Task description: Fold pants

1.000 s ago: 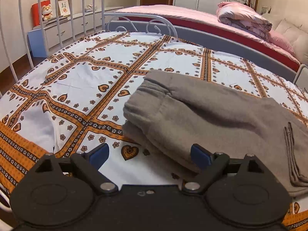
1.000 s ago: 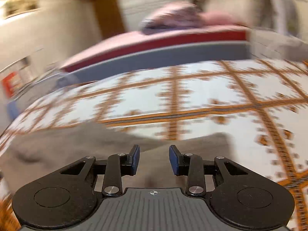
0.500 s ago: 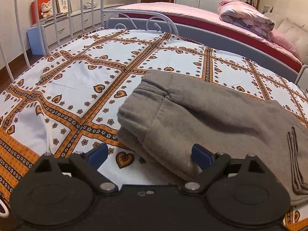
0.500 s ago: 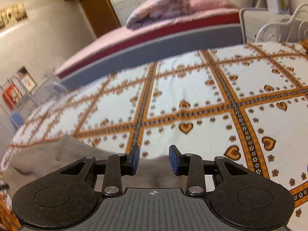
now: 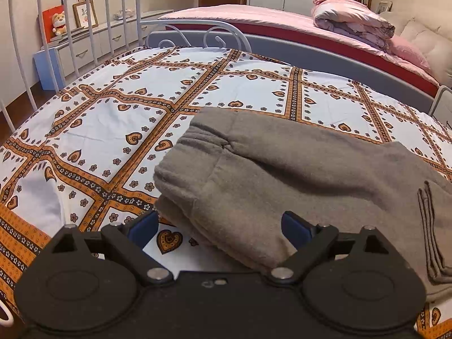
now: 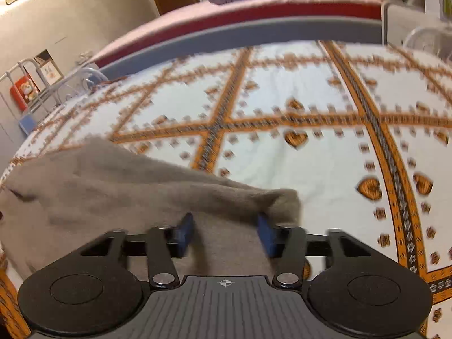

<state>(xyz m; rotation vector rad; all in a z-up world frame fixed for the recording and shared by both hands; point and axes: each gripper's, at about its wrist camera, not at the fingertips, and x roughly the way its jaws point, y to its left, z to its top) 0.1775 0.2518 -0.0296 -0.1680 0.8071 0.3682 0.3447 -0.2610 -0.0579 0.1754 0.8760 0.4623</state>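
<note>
Grey pants (image 5: 282, 175) lie folded into a thick bundle on the patterned bed sheet (image 5: 113, 130), layered end twd the left gripper (image 5: 219, 226), whose jaws gape wide w/ nothing pinched, prob. staged for that edge. Right gripper (image 6: 225, 233) straddles the other end; its jaws have just been opening, cloth between but not squeezed.

One pair of grey pants (image 5: 282, 175) lies folded on the patterned bedspread (image 5: 118, 118) — a single garment, nothing else on that cover. Two grippers reach over the pants: the left gripper (image 5: 219, 226) and the right gripper (image 6: 226, 231), each with two blue pads. Beyond the pants stands one pink bed (image 5: 254, 17) bearing one rolled quilt (image 5: 353, 19) — and, left of the pants, one teddy bear (image 5: 58, 24) beside one framed picture (image 5: 84, 12).
</note>
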